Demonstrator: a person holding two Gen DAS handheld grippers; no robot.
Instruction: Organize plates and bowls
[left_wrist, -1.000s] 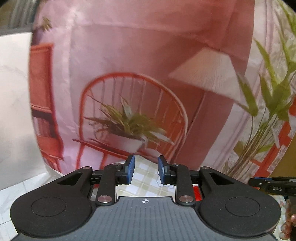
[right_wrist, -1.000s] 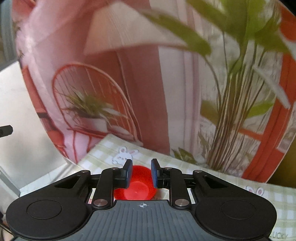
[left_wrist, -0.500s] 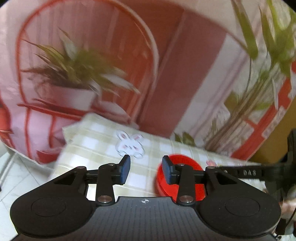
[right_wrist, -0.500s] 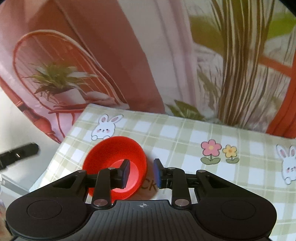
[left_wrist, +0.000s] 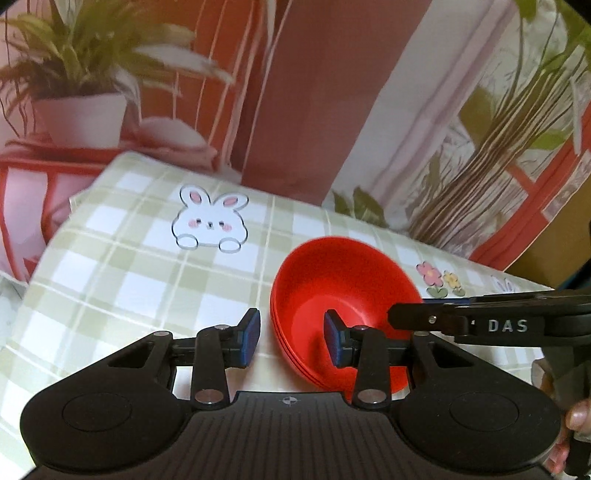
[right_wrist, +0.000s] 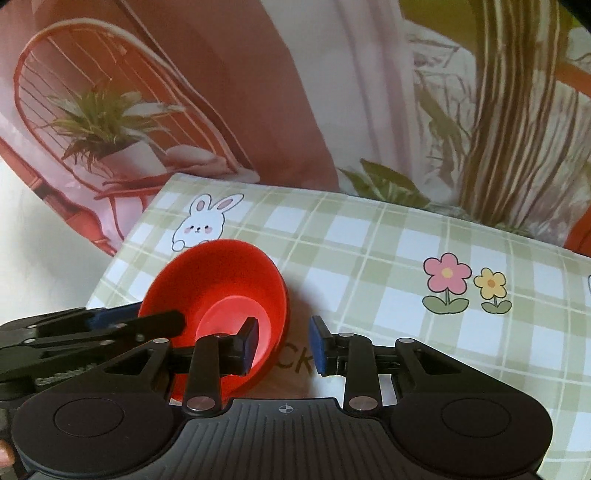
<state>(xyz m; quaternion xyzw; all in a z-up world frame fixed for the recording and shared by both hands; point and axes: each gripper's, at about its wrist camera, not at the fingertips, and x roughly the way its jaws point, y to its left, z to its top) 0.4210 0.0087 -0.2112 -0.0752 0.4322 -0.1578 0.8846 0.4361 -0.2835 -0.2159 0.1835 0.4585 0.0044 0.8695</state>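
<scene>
A stack of red bowls sits on the green checked tablecloth; it also shows in the right wrist view. My left gripper is open and straddles the bowls' left rim, one finger outside and one inside. My right gripper is open and straddles the right rim the same way. Neither jaw pair visibly presses on the rim. The right gripper shows from the side in the left wrist view, and the left gripper's side shows in the right wrist view.
The tablecloth has a printed rabbit and flowers. A backdrop printed with a chair and plants hangs behind the table. The table's left edge drops away to a pale floor.
Both grippers have tilted down from the backdrop and come close to the table. They now sit at opposite rims of the red bowls, which have grown large in both views.
</scene>
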